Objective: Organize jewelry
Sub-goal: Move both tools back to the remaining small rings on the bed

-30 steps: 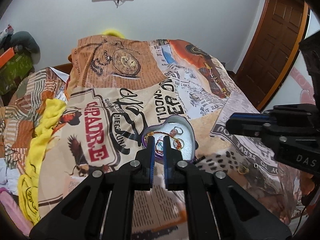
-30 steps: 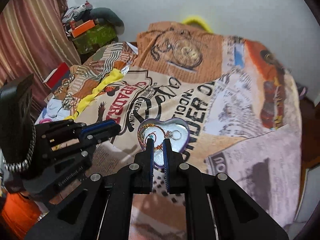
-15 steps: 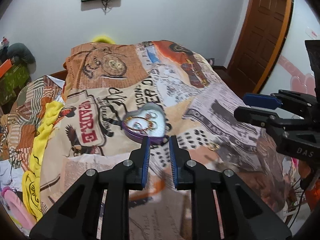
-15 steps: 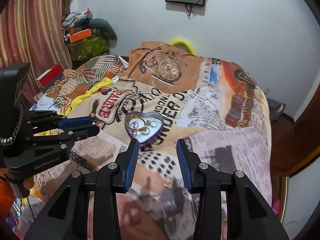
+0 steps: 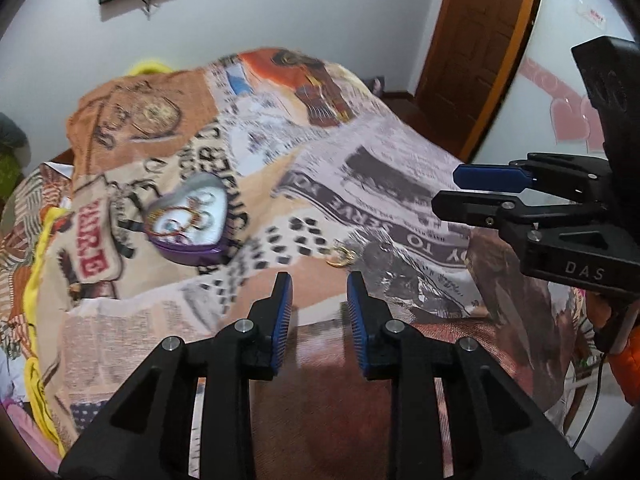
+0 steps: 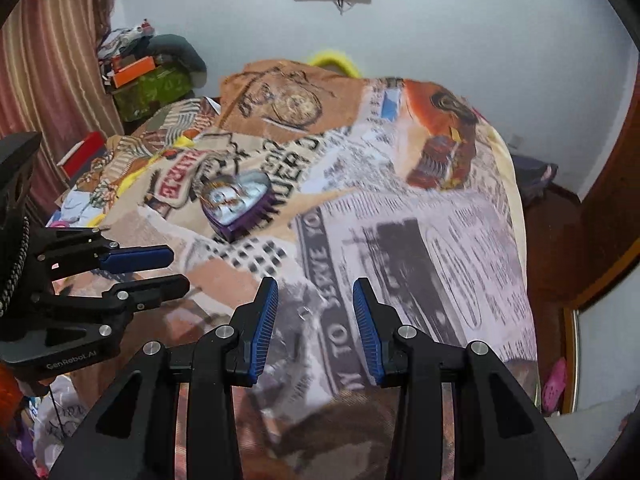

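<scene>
A purple heart-shaped tin (image 5: 188, 222) lies open on the printed bedspread with bracelets and rings inside; it also shows in the right wrist view (image 6: 236, 204). A small gold ring (image 5: 341, 258) lies on the bedspread just beyond my left gripper (image 5: 319, 280), which is open and empty, right of the tin. My right gripper (image 6: 315, 286) is open and empty, well right of the tin. It shows at the right edge of the left wrist view (image 5: 460, 186). The left gripper shows at the left of the right wrist view (image 6: 176, 268).
The bed carries a patchwork-print cover (image 6: 400, 220). A yellow cloth (image 5: 34, 280) runs along its left side. Boxes and clutter (image 6: 148, 76) stand by the curtain at the far left. A wooden door (image 5: 476, 52) is at the right.
Both grippers have pulled back from the heart tin and opened. Both have swung to the right, so the tin now sits to their left and the gold ring lies ahead of the left gripper.
</scene>
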Tool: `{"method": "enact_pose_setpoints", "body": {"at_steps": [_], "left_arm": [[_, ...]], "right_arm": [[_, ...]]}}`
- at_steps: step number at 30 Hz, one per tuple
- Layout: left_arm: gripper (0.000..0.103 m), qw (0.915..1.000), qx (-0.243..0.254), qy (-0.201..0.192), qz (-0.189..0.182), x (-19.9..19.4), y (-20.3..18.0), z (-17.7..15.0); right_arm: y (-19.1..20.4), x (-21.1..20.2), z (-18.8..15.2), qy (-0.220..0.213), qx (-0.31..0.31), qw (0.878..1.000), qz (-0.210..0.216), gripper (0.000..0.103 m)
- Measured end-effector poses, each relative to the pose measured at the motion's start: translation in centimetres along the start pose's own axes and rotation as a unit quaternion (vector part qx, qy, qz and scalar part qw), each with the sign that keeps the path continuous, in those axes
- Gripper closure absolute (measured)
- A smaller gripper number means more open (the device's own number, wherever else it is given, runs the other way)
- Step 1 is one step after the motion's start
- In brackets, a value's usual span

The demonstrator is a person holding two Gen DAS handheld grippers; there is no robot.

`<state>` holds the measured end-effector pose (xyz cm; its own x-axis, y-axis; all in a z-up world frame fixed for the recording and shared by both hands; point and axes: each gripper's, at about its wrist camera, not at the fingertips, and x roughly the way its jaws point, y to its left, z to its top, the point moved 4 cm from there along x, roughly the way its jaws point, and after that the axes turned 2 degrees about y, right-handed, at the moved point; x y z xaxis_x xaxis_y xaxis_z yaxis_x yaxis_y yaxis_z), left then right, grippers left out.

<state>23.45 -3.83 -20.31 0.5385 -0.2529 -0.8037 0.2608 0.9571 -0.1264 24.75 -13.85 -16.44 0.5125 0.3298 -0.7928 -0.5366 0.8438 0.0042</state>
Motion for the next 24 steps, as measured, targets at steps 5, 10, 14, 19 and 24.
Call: {"method": "enact_pose_setpoints", "body": {"at_steps": [5, 10, 14, 19, 24], "left_arm": [[0.076, 0.9991, -0.005, 0.037, -0.021, 3.3, -0.5, 0.3], [0.076, 0.9979, -0.007, 0.058, -0.028, 5.6, -0.6, 0.9], [0.075, 0.9979, 0.003, 0.057, -0.029, 6.5, -0.8, 1.2], [0.075, 0.9977, -0.008, 0.055, -0.040, 7.1, -0.2, 1.6], [0.076, 0.9975, -0.013, 0.051, -0.048, 7.6, 0.1, 1.6]], "right_arm": [[-1.5, 1.4, -1.4, 0.021, 0.016, 1.000, 0.006, 0.067], [-2.1, 2.7, -2.5, 0.041, 0.024, 0.999, 0.025, 0.067], [-1.8, 3.8, -3.0, 0.050, 0.014, 0.998, 0.035, 0.067], [-1.1, 5.1, -3.1, 0.055, -0.007, 0.997, 0.046, 0.068], [-0.7, 5.8, -2.9, 0.050, -0.021, 0.997, 0.055, 0.068]]}}
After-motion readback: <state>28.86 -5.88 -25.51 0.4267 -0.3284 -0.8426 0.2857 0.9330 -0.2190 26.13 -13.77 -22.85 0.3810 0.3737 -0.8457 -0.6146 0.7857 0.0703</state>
